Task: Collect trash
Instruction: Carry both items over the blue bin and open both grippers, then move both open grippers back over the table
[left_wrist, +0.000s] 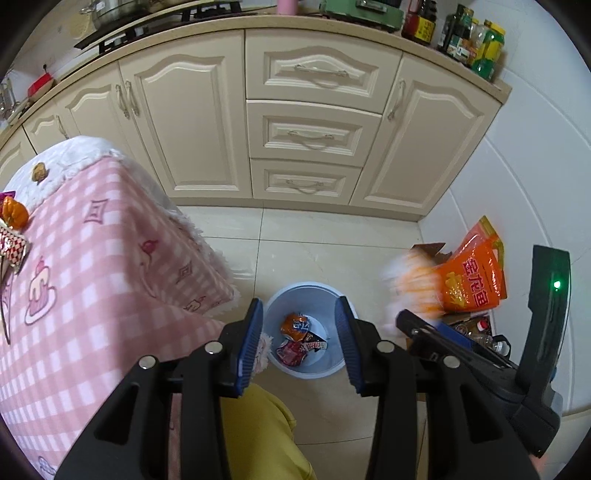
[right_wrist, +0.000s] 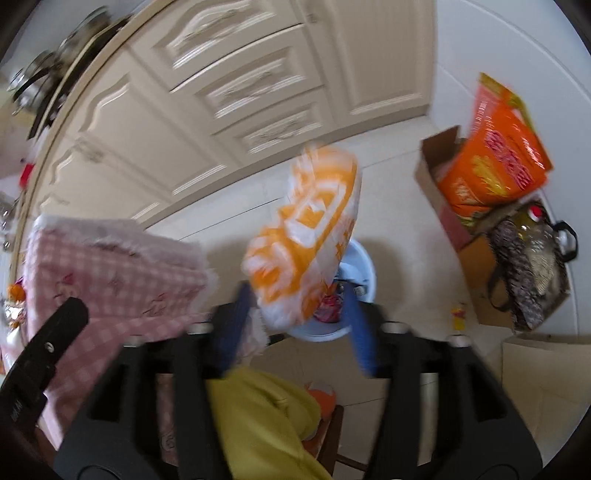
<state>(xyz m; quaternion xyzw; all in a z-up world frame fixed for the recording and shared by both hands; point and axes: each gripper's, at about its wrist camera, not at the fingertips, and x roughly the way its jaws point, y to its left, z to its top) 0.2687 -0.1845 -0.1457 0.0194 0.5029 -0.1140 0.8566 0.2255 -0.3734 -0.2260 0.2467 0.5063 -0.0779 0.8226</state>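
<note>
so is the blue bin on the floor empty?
No, the blue bin already holds several crumpled wrappers, orange and red, seen between the left gripper fingers.

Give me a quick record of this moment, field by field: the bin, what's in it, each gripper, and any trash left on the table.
bin: blue bin on the floor beside the table
bin contents: crumpled wrappers
left gripper: open, empty, above the bin
right gripper: open
bag: orange and white bag, blurred, between the right fingers over the bin
table leftovers: wrappers at the left edge
</note>
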